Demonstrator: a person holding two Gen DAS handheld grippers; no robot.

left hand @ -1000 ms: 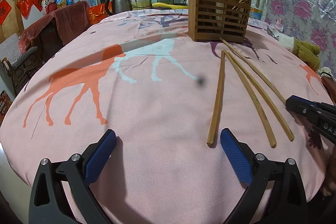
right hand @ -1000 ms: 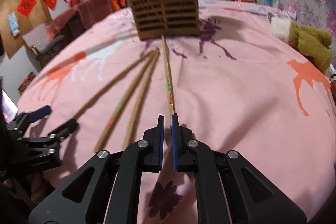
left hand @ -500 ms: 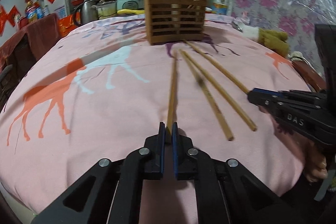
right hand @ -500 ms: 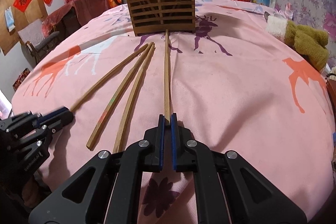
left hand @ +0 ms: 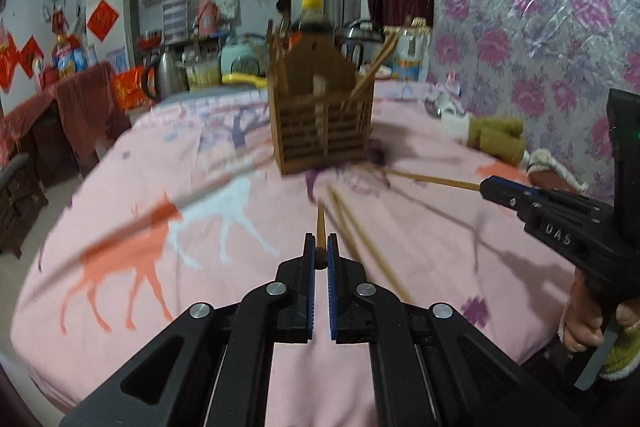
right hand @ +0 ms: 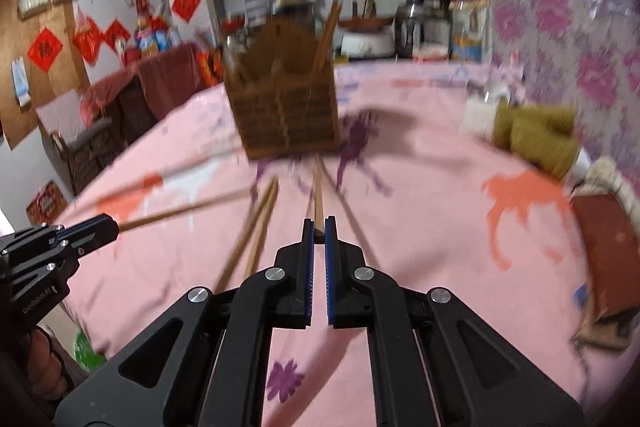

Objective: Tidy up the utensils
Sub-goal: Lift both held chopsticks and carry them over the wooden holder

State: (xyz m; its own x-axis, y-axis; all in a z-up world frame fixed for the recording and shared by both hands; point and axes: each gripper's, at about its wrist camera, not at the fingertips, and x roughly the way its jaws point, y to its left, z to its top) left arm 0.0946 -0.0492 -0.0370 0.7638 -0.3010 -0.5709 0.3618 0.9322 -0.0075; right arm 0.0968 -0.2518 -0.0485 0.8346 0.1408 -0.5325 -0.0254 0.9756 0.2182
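Observation:
My left gripper is shut on the near end of a wooden chopstick that points at the slatted wooden utensil holder. My right gripper is shut on the end of a second chopstick, also aimed at the holder. Both held ends hang above the pink tablecloth. Two more chopsticks lie side by side on the cloth between the grippers. Several chopsticks stand in the holder. In the left wrist view the right gripper appears at the right; in the right wrist view the left gripper appears at the left.
An olive and white cloth bundle lies at the table's right side, with a dark red object near the right edge. Kettle, rice cooker and bottles crowd the far side behind the holder. A chair stands left of the table.
My left gripper went from wide open to shut on the leftmost chopstick. Both grippers then rose, lifting the near ends of their chopsticks off the cloth; both views tilted upward.

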